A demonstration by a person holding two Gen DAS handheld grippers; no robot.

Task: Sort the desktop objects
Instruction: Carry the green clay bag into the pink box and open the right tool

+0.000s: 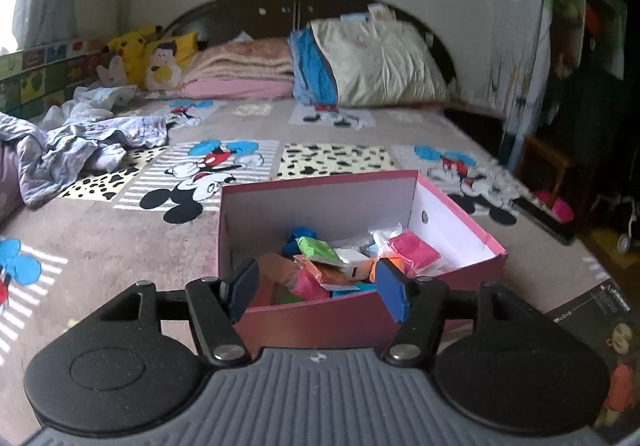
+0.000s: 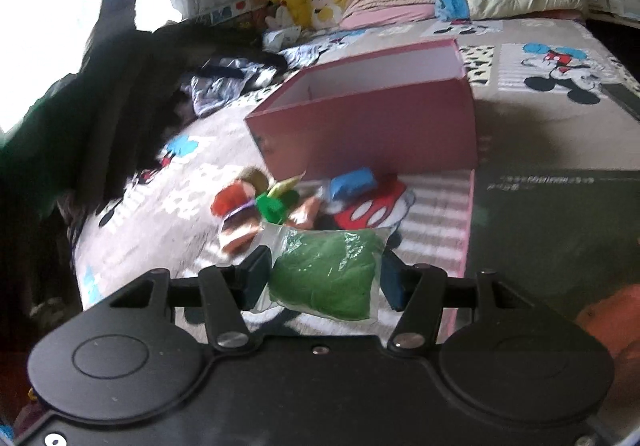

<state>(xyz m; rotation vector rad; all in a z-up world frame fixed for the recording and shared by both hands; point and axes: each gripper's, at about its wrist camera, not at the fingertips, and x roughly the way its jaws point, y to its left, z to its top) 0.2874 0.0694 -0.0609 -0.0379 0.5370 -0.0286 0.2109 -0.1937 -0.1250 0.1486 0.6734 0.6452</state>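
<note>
The green clay packet (image 2: pixel 326 276), sealed in clear plastic, sits between the pads of your right hand-held gripper (image 2: pixel 324 280), pinched from both sides and lifted clear of the bedspread (image 2: pixel 540 133). Just beyond it a small heap of loose items lies on the bed: a blue packet (image 2: pixel 354 181) close to the box wall, a bright green piece (image 2: pixel 274 205), and some red, brown and orange pieces (image 2: pixel 240 205) too blurred to tell apart. Behind that heap stands the pink box (image 2: pixel 368 125), seen from its outer side in the right wrist view.

Your left hand-held gripper (image 1: pixel 318 288) hovers at the near rim of the same pink box (image 1: pixel 460 270), its jaws spread with nothing between the pads. Inside the box you see a jumble of wrapped packets: a green one (image 1: pixel 316 246), a pink one (image 1: pixel 412 252), an orange one (image 1: pixel 326 272), a blue one (image 1: pixel 302 234) and a small white block (image 1: pixel 352 258).

A dark printed booklet (image 1: pixel 596 326) lies on the bed just right of the box. Farther off, crumpled grey clothing (image 1: pixel 80 149) spreads at the left, and folded blankets (image 1: pixel 244 65), a cream pillow (image 1: pixel 380 61) and yellow plush toys (image 1: pixel 132 45) rest against the dark headboard (image 1: pixel 240 9).
</note>
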